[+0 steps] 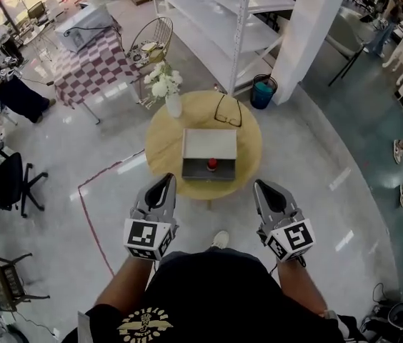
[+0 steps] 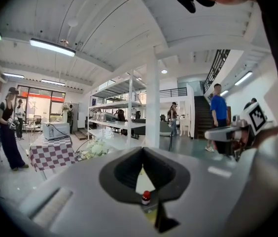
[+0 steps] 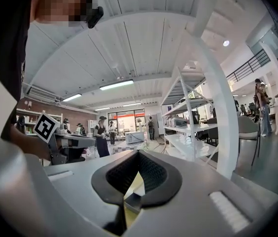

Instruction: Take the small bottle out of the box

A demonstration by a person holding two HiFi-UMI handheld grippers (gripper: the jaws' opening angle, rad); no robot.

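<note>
We hold both tongs clenched and empty. The left gripper [image 1: 164,184] sits lower left of centre in the head view and the right gripper [image 1: 264,189] lower right, both short of the round table [image 1: 164,145] in the middle of the frame. Each gripper view shows its black pads meeting at the tips, with nothing pinched between them.

The small bottle [image 1: 211,164] stands upright with a red cap at the lower edge of the box [image 1: 194,171], at the centre of the head view. It also shows far off through the gap of the left gripper's pads [image 2: 146,197].

We judge it light and stiff, probably smooth-sided, so it may slip or tip at a glancing touch. Its material is too small to tell. We would open one pair of jaws, come down from above and close gently on the body just under the cap — square on, so it lifts without knocking the box wall.
</note>
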